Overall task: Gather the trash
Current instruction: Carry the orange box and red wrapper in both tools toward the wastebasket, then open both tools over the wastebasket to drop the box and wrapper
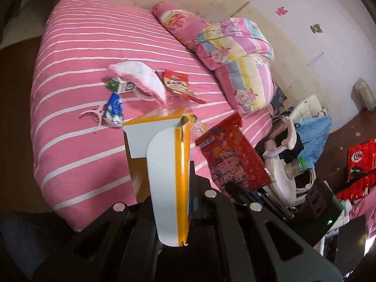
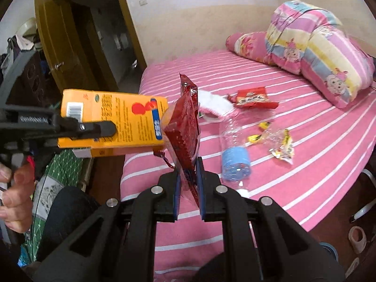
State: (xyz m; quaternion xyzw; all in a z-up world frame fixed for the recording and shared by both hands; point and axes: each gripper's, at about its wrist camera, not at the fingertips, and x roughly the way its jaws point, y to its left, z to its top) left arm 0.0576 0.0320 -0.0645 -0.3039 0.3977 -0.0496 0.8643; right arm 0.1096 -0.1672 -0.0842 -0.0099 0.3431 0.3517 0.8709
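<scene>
While the orange carton is clamped by its thin flap in the left gripper and the crinkly red snack bag is pinched in the right gripper, both above the bed, each is judged light, empty and easily crushed.

Brightness: we get even, soft daylight in both views, colours saturated on the pink bed.
Shadows: weak and diffuse, we see no hard edges.
Glare: small highlights on the clear bottle and on the hand-held gripper bolts.
Blur: we note slight motion smear on the orange box and red packet.
Distortion: strong fisheye bending, black vignette at the corners.
Dark zones: doorway underexposed.
</scene>
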